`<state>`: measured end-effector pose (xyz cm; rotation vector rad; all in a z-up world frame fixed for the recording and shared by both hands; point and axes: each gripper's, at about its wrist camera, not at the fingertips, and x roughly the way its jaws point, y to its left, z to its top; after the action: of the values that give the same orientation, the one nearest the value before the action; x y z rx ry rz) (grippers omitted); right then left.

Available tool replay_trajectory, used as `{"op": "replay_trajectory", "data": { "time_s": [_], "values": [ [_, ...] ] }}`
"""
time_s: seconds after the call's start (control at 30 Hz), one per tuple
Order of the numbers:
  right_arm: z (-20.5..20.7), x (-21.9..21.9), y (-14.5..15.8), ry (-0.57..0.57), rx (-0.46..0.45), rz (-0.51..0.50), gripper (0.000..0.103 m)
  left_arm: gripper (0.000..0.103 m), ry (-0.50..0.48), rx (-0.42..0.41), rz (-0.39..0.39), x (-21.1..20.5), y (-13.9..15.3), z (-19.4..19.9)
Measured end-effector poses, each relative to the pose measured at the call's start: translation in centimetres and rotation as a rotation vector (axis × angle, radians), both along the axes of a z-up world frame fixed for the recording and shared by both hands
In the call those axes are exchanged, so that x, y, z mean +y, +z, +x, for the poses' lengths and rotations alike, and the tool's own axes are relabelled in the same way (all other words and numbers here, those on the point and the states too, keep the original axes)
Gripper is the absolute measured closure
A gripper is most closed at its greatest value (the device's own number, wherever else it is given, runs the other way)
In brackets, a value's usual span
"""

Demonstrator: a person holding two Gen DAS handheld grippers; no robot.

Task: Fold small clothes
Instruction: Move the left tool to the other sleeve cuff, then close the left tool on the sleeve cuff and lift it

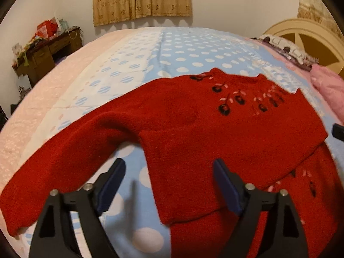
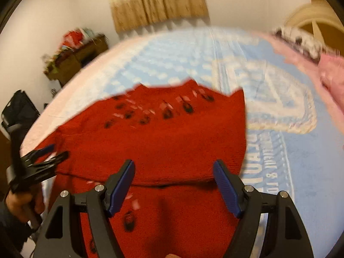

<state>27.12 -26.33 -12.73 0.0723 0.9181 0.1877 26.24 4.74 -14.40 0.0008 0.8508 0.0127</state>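
A red knitted sweater [image 1: 215,133] with black and pink stitched motifs near the collar lies on the blue dotted bedcover [image 1: 182,49]. It lies doubled, with one layer's straight edge over another layer at the near side. One sleeve [image 1: 43,182] stretches out to the left. My left gripper [image 1: 168,165] is open just above the sweater's left edge, with nothing pressed between its blue pads. In the blurred right wrist view, my right gripper [image 2: 174,165] hangs open over the sweater [image 2: 161,139]. The left gripper [image 2: 43,159] shows there at the left, held by a hand [image 2: 21,204].
A cluttered wooden desk [image 1: 47,49] stands at the back left against the wall, under a patterned curtain [image 1: 142,0]. At the right are a cream headboard [image 1: 311,40], a patterned pillow [image 1: 288,51] and a pink quilt [image 1: 329,88]. A pale pink cover [image 1: 43,99] borders the bed's left side.
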Motion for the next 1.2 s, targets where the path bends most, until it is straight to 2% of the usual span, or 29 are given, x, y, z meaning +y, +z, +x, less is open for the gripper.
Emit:
{"op": "replay_trajectory", "data": {
  "time_s": [0.1, 0.17, 0.23, 0.37, 0.47, 0.53, 0.57, 0.7, 0.73, 0.83, 0.97, 1.2],
  "values": [
    [1.6, -1.5, -2.9, -0.05, 0.106, -0.057, 0.028, 0.014, 0.007, 0.029, 0.016, 0.0, -0.9, 0.4],
    [1.5, -2.4, -3.9, -0.082, 0.129, -0.105, 0.028, 0.013, 0.003, 0.055, -0.009, 0.0, -1.7, 0.6],
    [1.1, -3.5, -4.3, -0.089, 0.169, -0.056, 0.028, 0.011, 0.013, 0.037, -0.029, 0.2, -1.8, 0.1],
    [-1.5, -2.6, -2.0, -0.064, 0.075, -0.095, 0.028, 0.011, 0.0, 0.028, -0.024, -0.1, -1.7, -0.8],
    [-2.5, -0.5, -0.3, 0.016, -0.014, -0.078, 0.028, 0.007, 0.005, 0.018, -0.013, -0.2, -1.9, -1.1],
    [-2.3, 1.5, -0.2, 0.077, -0.041, -0.103, 0.028, 0.007, 0.009, 0.022, -0.019, -0.1, -1.8, -1.0],
    [-2.0, 2.1, -0.8, 0.09, -0.029, -0.117, 0.028, 0.007, 0.01, 0.026, -0.021, 0.0, -1.7, -1.0],
    [-0.3, 2.7, -4.8, 0.066, 0.138, -0.18, 0.028, 0.007, 0.007, 0.018, 0.006, 0.9, -0.9, -2.0],
    [-0.9, 2.6, -4.6, 0.062, 0.103, -0.175, 0.028, 0.007, 0.01, 0.009, 0.017, 1.3, -0.7, -2.4],
    [-2.7, 2.3, -3.6, 0.067, 0.086, -0.172, 0.028, 0.007, 0.026, -0.007, 0.034, 3.8, 0.1, -3.9],
    [-6.2, 2.2, -1.4, 0.099, 0.037, -0.133, 0.027, 0.007, 0.098, -0.027, 0.07, 8.2, 1.2, -6.3],
    [-12.0, 3.5, -0.1, 0.159, -0.017, -0.129, 0.027, 0.007, 0.325, -0.013, 0.108, 17.1, 1.6, -9.9]
  ]
}}
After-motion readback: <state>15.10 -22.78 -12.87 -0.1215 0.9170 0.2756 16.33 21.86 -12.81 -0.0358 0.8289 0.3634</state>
